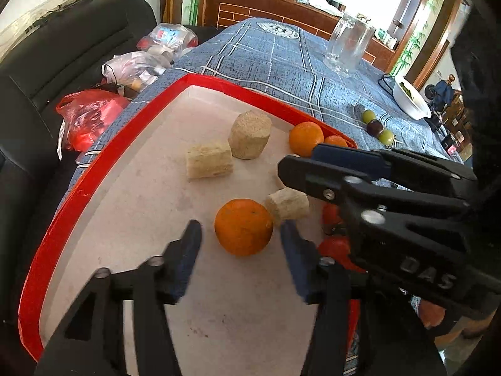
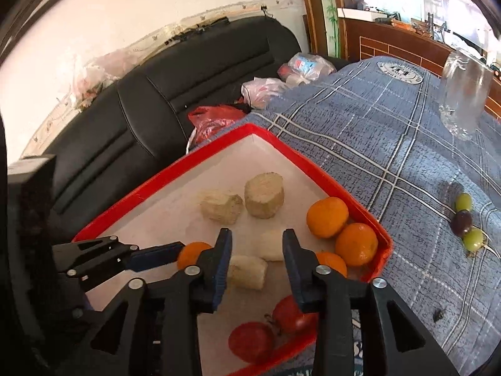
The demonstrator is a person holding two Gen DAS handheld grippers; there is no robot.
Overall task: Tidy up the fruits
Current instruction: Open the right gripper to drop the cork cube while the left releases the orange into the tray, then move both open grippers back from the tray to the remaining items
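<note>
Your left gripper (image 1: pixel 239 241) hangs low in the left wrist frame with its jaws parted around an orange (image 1: pixel 243 231) that sits on the tray floor; a gap shows on the left side, and the right pad is very near the fruit, so you are not clamping it. Your right gripper (image 2: pixel 256 244) stands partly open in the lower middle of its own frame, nothing pressed between the pads, with pale beige chunks (image 2: pixel 247 272) lying beyond the gap.

The red-rimmed tray (image 1: pixel 78 200) runs from lower left to centre right in the left wrist view. Its white floor is bare along the left rim and in the lower middle, so you have free room there. Toward the upper right corner, two oranges (image 2: pixel 327 217) rest just beside the rim, a third below them. Two red fruits (image 2: pixel 252 341) sit near the bottom edge of the right wrist frame, close to the near rim.

Outside the tray, on the blue plaid cloth (image 2: pixel 360 144), a short row of grapes (image 2: pixel 463 219) lies at the right of the frame, well apart from the rim. A glass mug (image 2: pixel 466 91) stands upper right. The cloth between tray and grapes is bare
</note>
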